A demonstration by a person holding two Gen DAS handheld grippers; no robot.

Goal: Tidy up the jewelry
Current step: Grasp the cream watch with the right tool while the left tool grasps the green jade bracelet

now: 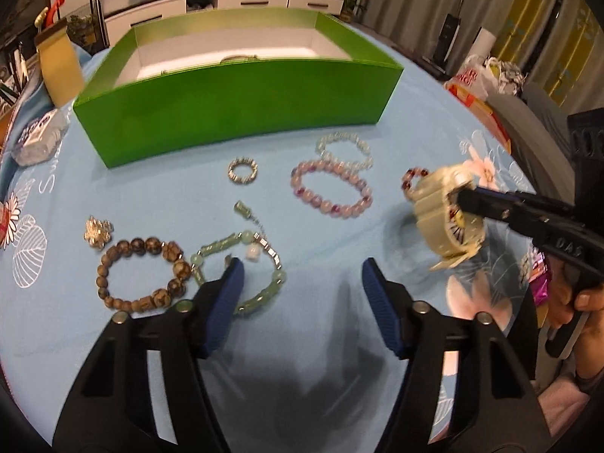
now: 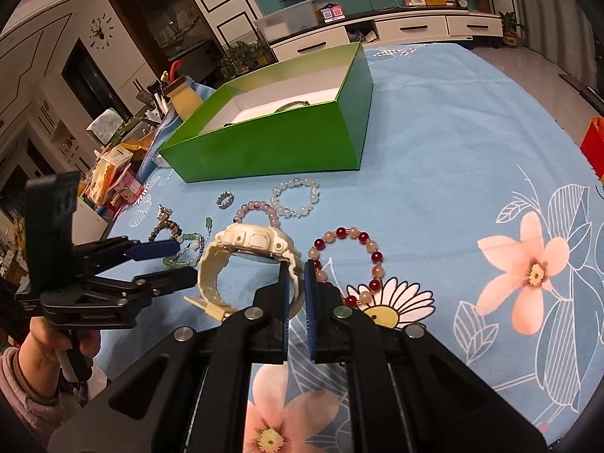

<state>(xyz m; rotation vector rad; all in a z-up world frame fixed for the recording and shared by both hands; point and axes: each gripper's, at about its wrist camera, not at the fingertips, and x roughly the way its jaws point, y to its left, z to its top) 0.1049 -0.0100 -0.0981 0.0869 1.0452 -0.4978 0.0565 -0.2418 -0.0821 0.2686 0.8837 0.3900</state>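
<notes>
My right gripper [image 2: 296,270] is shut on the strap of a cream white watch [image 2: 249,260] and holds it lifted above the blue floral cloth; the watch also shows in the left wrist view [image 1: 447,211]. My left gripper [image 1: 302,275] is open and empty above the cloth, next to a green jade bracelet [image 1: 260,264]. A brown bead bracelet [image 1: 141,273], a pink bead bracelet [image 1: 332,188], a clear bead bracelet [image 1: 345,149], a small ring [image 1: 242,170] and a silver brooch [image 1: 98,232] lie on the cloth. A red bead bracelet [image 2: 349,264] lies by my right gripper.
An open green box [image 1: 234,109] with a white inside stands at the far side of the table; a bangle lies in it. A yellow container [image 1: 60,64] and a wrapped pack [image 1: 37,139] sit at the left. Clutter lies past the right table edge [image 1: 487,109].
</notes>
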